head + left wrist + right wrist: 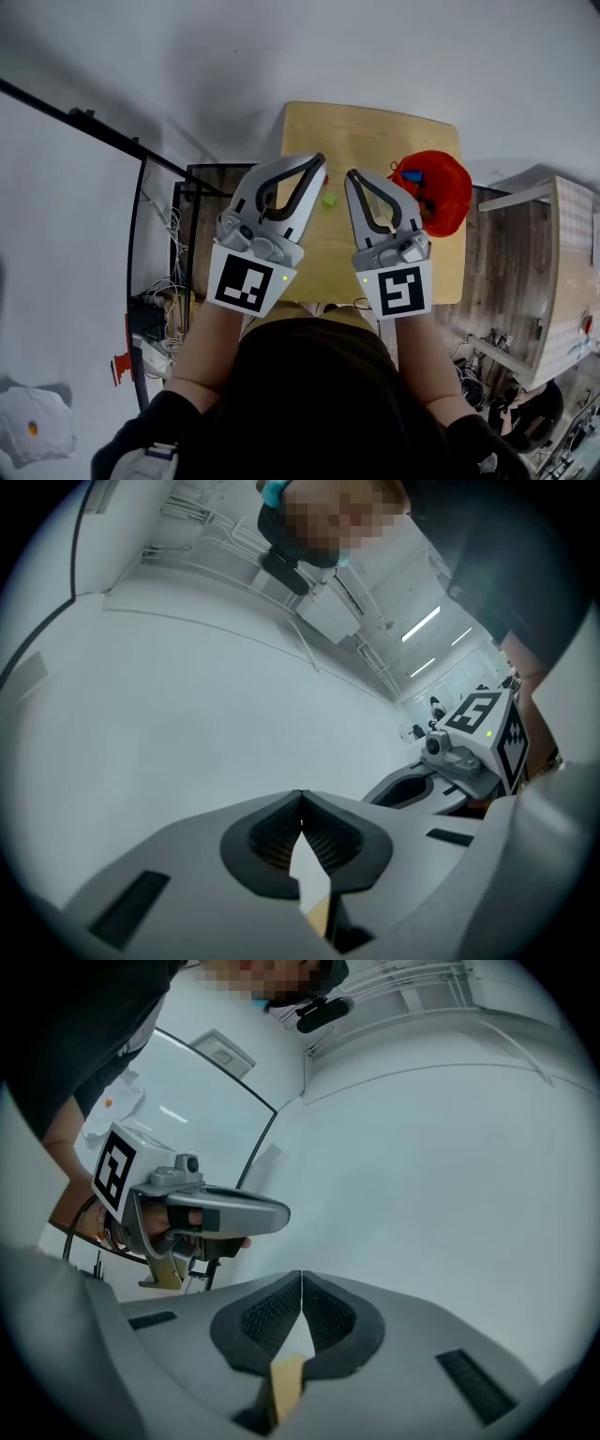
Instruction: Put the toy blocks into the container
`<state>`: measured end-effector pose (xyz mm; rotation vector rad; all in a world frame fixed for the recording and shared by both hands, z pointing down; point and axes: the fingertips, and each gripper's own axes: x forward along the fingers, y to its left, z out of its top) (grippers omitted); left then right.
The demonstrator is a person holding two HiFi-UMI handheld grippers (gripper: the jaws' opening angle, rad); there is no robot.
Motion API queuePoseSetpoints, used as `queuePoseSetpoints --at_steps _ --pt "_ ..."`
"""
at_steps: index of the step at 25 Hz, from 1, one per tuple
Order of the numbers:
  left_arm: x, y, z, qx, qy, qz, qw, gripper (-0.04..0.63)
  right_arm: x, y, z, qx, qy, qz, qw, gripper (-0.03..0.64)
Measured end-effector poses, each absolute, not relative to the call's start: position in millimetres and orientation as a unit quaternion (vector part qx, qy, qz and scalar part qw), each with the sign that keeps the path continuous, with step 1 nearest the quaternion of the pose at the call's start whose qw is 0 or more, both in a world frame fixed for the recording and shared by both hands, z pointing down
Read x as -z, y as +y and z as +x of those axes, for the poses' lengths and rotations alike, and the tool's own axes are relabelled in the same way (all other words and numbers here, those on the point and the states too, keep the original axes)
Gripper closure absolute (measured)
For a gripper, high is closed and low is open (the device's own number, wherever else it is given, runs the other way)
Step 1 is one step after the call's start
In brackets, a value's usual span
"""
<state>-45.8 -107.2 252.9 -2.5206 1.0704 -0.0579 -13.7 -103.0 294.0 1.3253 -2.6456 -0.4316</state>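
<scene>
Far below the raised hands, the wooden table (375, 127) carries a red container (454, 192) at its right edge, blocks inside, likely parked there for easy drops. The left gripper (322, 161) and right gripper (351, 175) hang level above it, jaws pressed together on nothing, apparently between picks. 1 green block (329, 200) lies loose on the table, left of the container.

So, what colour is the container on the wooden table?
The container is red; it shows best in the head view.
</scene>
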Motion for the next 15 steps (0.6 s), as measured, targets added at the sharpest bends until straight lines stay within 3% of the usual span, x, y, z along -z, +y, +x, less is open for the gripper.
queuePoseSetpoints --at_steps 5,8,15 --pt "-253.8 -104.7 -51.0 0.014 0.378 -0.904 0.199 0.584 -334.0 -102.2 -25.0 0.099 -0.895 0.422 0.111 0.583" --pt "-257.2 -105.3 -52.4 0.015 0.374 -0.906 0.197 0.584 -369.1 -103.5 -35.4 0.066 -0.905 0.392 0.150 0.449" --pt "-262.8 -104.1 -58.0 0.015 0.364 -0.912 0.187 0.584 -441.4 -109.7 -44.4 0.004 -0.910 0.362 0.204 0.402"
